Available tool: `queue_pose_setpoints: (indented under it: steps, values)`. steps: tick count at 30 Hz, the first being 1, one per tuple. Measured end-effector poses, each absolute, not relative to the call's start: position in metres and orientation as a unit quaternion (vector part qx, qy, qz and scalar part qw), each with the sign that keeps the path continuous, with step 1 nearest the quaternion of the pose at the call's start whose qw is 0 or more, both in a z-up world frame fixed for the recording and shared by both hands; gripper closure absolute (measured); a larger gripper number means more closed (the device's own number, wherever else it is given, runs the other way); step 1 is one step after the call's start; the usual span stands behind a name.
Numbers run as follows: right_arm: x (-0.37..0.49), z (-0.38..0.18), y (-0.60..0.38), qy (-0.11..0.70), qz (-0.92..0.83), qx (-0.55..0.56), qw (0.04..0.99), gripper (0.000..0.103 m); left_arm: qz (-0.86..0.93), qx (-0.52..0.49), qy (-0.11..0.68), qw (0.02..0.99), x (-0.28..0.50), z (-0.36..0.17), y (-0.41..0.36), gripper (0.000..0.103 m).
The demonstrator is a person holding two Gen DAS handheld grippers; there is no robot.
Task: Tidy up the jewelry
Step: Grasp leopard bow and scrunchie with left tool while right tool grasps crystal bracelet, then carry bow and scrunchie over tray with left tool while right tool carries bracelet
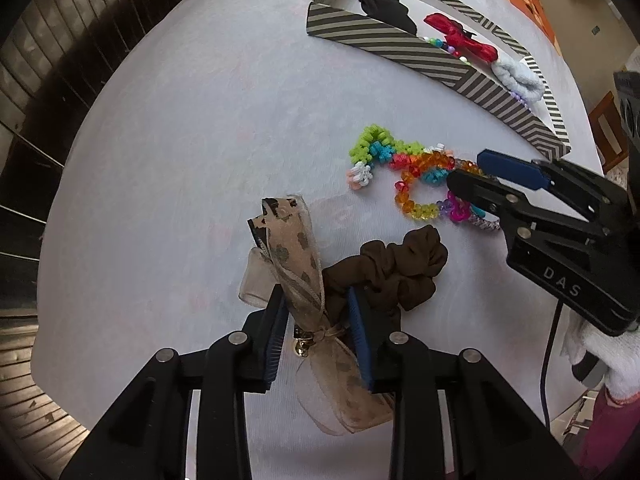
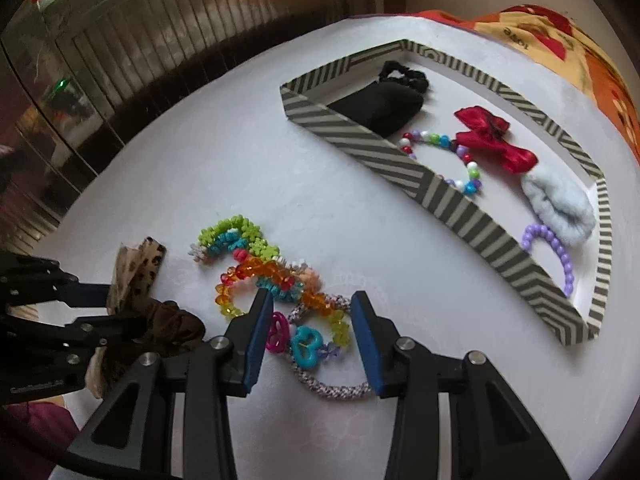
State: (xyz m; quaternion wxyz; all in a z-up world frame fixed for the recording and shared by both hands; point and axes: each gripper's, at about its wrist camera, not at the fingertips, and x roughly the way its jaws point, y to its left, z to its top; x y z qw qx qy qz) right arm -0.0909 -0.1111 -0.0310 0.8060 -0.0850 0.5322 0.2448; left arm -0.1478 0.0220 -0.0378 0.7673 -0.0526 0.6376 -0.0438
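The jewelry pile [image 2: 276, 280] lies on the white table [image 2: 240, 168], beside the striped tray [image 2: 360, 152]. Your right gripper [image 2: 308, 336] is spread around some bracelets, not pressing. Your left gripper [image 1: 320, 336] stands spread around the leopard ribbon bow [image 1: 296, 272].

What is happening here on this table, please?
A person sorts jewelry and hair accessories into a striped box. The left tool straddles a leopard-print ribbon bow beside a brown scrunchie. The right tool hangs open over a tangle of colourful bead bracelets, nothing gripped. A red bow and other pieces already lie in the box.
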Motion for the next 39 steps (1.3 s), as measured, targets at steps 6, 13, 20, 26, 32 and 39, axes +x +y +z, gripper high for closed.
queue_pose_setpoints:
  steps: [6,13,20,26,32,39]
  values:
    - [-0.091,-0.028,-0.111,0.535,0.246,-0.08,0.804,0.093,-0.045,-0.067,0.635,0.768,-0.147,-0.038,0.024,0.083]
    - [-0.102,0.001,-0.126,0.516,0.253,-0.019,0.818,0.093,-0.045,-0.072,0.63,0.772,-0.155,-0.037,0.033,0.085]
    - [-0.122,0.037,-0.142,0.491,0.254,0.022,0.833,0.093,-0.051,-0.082,0.62,0.779,-0.163,-0.026,0.037,0.093]
    - [-0.134,0.058,-0.158,0.474,0.247,0.042,0.844,0.093,-0.06,-0.087,0.604,0.79,-0.166,-0.008,0.035,0.093]
    - [-0.145,0.075,-0.174,0.461,0.23,0.046,0.856,0.093,-0.074,-0.082,0.585,0.804,-0.165,0.013,0.027,0.093]
    - [-0.155,0.085,-0.187,0.451,0.215,0.048,0.865,0.093,-0.092,-0.068,0.564,0.818,-0.155,0.032,0.007,0.093]
